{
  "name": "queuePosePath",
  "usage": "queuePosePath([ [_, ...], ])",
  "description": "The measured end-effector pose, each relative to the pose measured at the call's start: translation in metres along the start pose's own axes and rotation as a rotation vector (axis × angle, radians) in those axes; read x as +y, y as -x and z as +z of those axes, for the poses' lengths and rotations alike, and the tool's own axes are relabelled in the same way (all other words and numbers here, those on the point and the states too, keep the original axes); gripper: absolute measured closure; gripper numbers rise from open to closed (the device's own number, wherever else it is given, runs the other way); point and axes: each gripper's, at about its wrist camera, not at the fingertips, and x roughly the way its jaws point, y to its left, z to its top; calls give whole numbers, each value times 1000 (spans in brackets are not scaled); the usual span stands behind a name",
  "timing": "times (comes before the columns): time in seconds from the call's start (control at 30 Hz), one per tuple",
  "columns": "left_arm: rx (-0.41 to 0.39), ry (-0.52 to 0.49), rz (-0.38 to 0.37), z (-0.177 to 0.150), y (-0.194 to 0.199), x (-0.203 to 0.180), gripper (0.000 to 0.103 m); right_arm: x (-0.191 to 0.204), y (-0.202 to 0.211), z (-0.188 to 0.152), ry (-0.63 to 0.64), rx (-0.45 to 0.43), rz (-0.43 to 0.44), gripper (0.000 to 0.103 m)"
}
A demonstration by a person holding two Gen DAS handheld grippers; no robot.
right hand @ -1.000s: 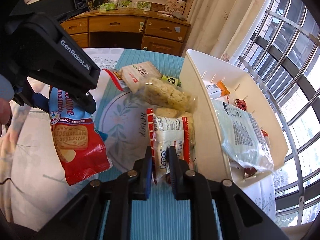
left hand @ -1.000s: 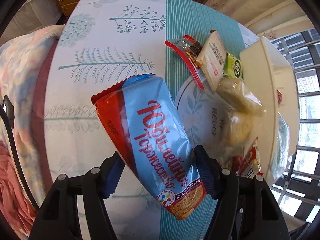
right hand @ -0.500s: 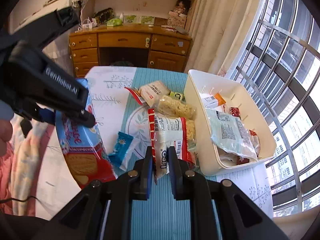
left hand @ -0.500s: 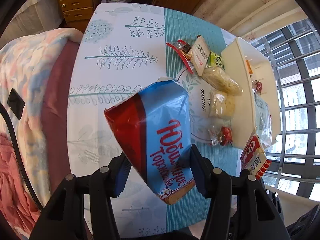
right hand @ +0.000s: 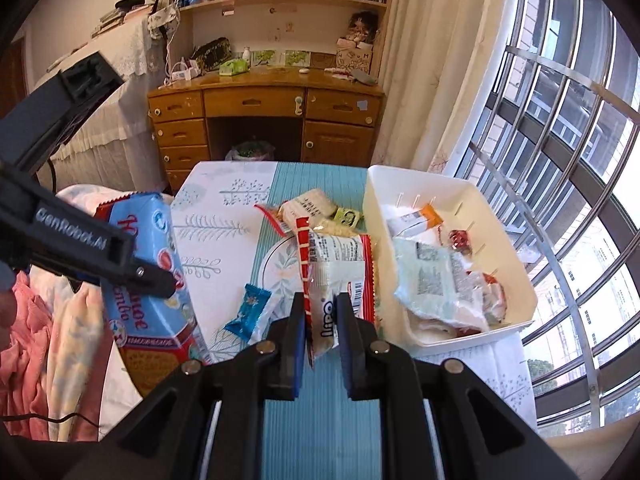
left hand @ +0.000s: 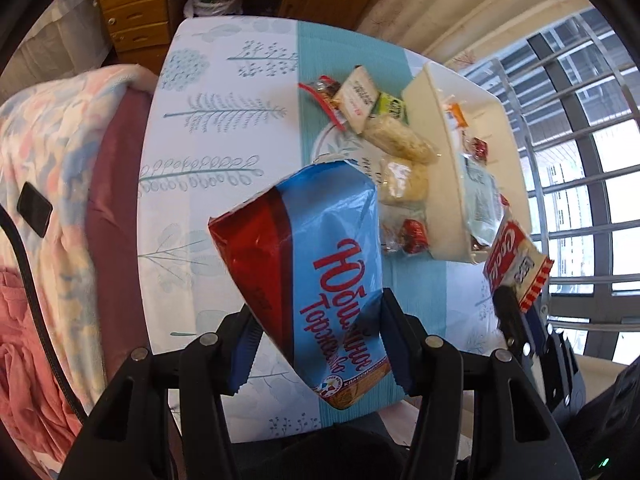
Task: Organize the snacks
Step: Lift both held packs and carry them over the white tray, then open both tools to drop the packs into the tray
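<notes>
My left gripper is shut on a blue and red cookie packet and holds it high above the table; the packet also shows in the right wrist view. My right gripper is shut on a red and white snack bag, held above the table near the white bin; the bag also shows in the left wrist view. The bin holds several wrapped snacks. More snacks lie on the table beside the bin.
A small blue wrapped snack lies on the tablecloth. A blanket-covered bed lies left of the table. A wooden desk stands behind it. Barred windows are to the right.
Both grippers have risen higher above the table with their packets. The small blue snack came into view where the cookie packet was.
</notes>
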Motion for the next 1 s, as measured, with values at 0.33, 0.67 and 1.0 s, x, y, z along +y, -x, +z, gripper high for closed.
queuePosePath([
  [0.33,-10,-43,-3,9,20,-69,49,-64,13,29,-16,-30,29,89],
  [0.67,-19,-74,-4,37,16,-158,49,-150,-2,66,-57,18,89,89],
  [1.0,-14,-92,-5,80,-21,-244,49,-232,-46,93,-89,103,174,89],
])
